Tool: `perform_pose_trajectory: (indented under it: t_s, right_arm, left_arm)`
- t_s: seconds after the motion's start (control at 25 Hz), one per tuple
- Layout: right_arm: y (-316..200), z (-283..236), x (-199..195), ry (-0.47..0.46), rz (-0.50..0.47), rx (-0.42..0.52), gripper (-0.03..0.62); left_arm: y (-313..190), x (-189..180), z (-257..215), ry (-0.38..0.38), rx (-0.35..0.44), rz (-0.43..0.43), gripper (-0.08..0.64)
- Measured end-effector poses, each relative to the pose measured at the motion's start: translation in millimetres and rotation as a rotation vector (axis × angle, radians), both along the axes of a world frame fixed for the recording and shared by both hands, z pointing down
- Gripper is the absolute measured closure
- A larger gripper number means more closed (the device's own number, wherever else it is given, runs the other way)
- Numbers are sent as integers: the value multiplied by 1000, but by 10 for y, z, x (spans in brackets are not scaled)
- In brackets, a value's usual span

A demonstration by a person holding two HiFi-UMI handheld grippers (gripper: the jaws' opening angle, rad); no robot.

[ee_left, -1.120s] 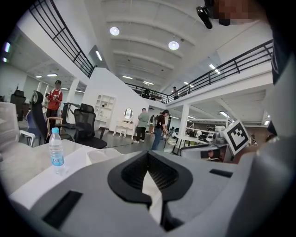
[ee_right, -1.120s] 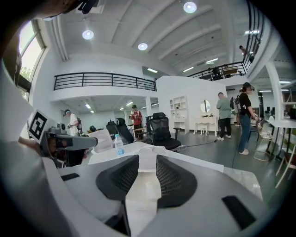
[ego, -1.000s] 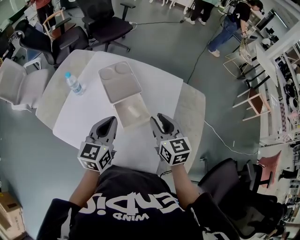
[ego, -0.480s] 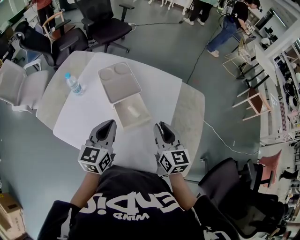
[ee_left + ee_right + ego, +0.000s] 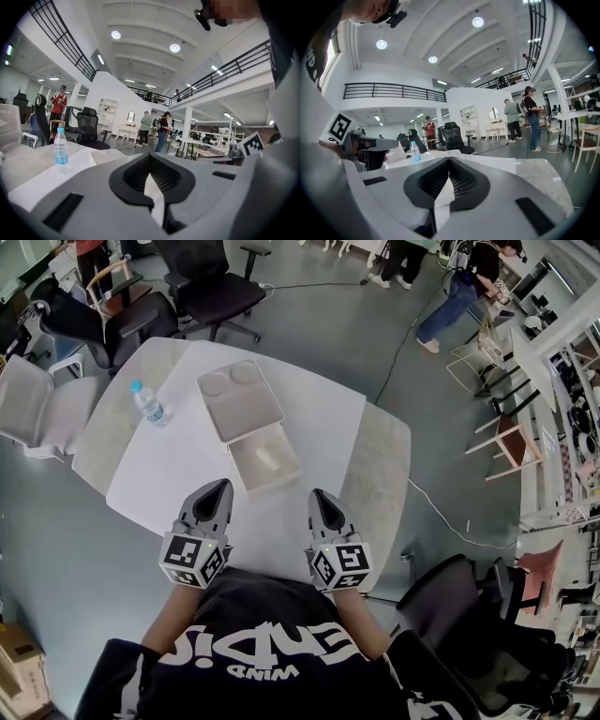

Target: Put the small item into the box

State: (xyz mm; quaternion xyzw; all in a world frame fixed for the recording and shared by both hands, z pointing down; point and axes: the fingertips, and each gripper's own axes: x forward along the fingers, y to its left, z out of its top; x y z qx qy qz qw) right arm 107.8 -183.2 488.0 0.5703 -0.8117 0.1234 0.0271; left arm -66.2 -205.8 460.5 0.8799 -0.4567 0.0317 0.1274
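Both claws are pinched shut with nothing between their jaws. Our left claw (image 5: 222,486) and right claw (image 5: 317,495) hover side by side over the near edge of the tabletop (image 5: 187,465), close to our torso. A little ahead, between their lines, sits the open box (image 5: 265,487), with its lid (image 5: 239,401) lying flat behind it toward the far edge. We see the small item (image 5: 268,458), pale and rounded, lying inside the box. Bare white surface separates each claw from the box's near rim. A water bottle (image 5: 148,405) stands upright near the left edge, well apart from the box. Right of the box, bare tabletop runs to the rounded edge.
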Motion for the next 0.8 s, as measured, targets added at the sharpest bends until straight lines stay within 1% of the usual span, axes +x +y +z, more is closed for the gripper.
perform_pose_trajectory:
  t_s: [0.4,0.6,0.8]
  right_arm:
    - [-13,10,-30,-2,-4,-4,568]
    - [-20,-10,18,5,15,1,569]
    - [-44,44,62,9,31,-19,569]
  left_arm:
    - [-17,-17,25,-1,-4,-14,552]
    - [-15,-15,5,3,-4,-22,552]
    - [-30,-38,18,-2,-10,-25,552]
